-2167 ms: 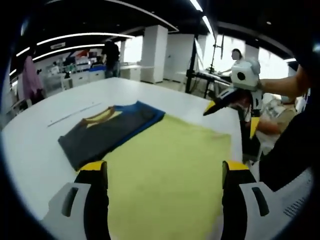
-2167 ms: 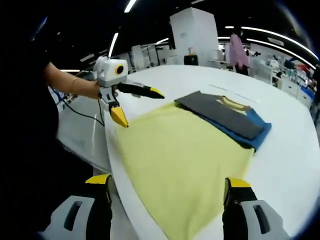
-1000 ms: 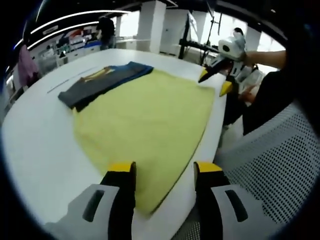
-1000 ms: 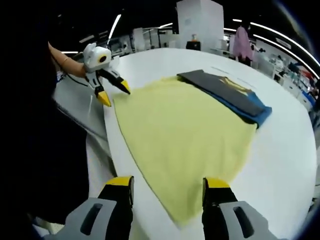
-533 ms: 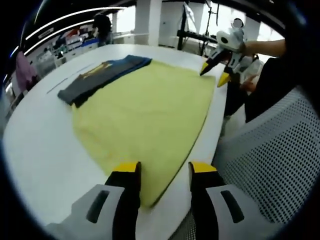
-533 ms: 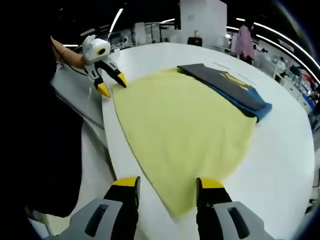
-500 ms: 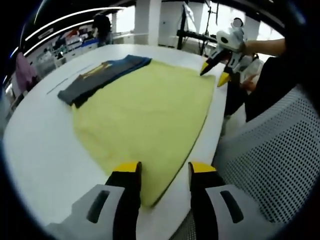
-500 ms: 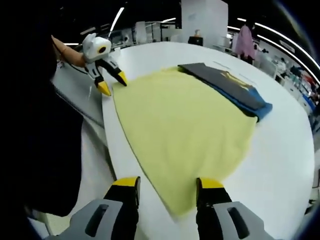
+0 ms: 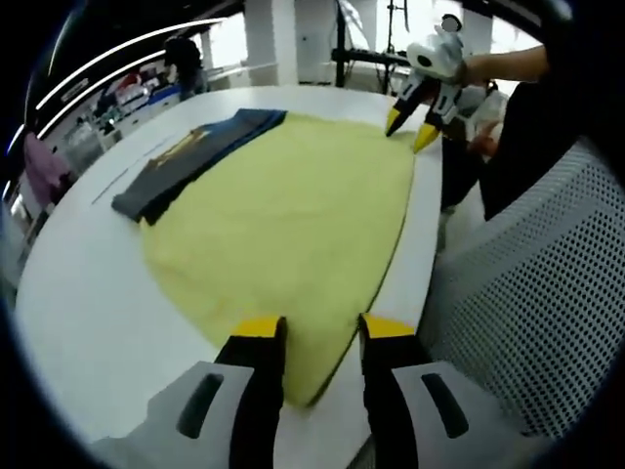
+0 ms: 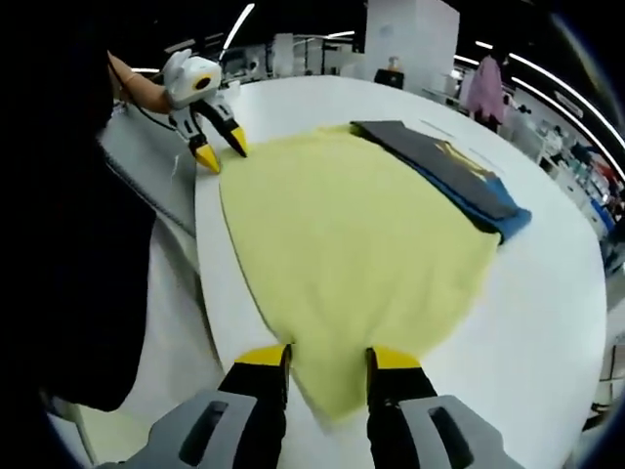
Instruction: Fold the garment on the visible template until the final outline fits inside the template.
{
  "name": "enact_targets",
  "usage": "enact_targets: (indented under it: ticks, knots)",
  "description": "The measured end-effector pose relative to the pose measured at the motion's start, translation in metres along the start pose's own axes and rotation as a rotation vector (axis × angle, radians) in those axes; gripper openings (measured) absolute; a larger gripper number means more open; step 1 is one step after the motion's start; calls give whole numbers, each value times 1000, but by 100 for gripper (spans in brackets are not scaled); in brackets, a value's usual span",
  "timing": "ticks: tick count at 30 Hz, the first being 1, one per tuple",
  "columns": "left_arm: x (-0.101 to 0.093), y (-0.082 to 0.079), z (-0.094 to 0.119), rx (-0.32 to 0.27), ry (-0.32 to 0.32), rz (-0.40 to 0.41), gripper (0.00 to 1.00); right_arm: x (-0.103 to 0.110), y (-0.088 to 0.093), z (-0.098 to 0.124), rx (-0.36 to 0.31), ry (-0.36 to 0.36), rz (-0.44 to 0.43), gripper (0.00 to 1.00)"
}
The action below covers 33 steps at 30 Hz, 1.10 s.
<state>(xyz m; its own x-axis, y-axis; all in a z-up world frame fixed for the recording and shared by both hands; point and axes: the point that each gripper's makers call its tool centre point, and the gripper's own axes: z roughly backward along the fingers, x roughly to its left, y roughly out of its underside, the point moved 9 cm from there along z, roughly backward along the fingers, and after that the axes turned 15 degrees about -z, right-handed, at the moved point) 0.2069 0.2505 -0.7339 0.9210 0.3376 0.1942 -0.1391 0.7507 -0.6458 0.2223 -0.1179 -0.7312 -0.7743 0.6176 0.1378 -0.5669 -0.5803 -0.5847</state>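
Jaws narrower than 1 s ago on both tools | L gripper (image 9: 312, 332) & R gripper (image 10: 327, 362) each straddle a near corner of yellow garment (image 9: 283, 210), lower centre | grasp not closed, fold unstarted | dark folded clothes (image 10: 449, 181) upper right.

On the surface (image 9: 78, 293), the spread garment (image 9: 283, 215) reaches the near edge; a folded garment (image 9: 186, 156) lies along its far side.
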Motion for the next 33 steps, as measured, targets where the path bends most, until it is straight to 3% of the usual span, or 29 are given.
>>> enact_targets:
  ticks: [7, 11, 16, 21, 33]
  knots:
    - [4, 0, -1, 21, -36, 17, 11, -7, -1, -1, -27, 39, -21, 6]
    - [5, -1, -3, 26, -38, 2, 6, -9, -1, -2, -41, 35, -42, 4]
    - [11, -1, -4, 35, -48, 68, 2, -10, -1, -2, -51, 27, -88, 1]
    - [14, -3, -1, 51, -58, 96, 1, -11, -6, 2, -102, 22, -161, 0]
    - [26, -20, 16, 55, -61, 177, 0, -13, -29, 20, -202, 44, -232, 0]
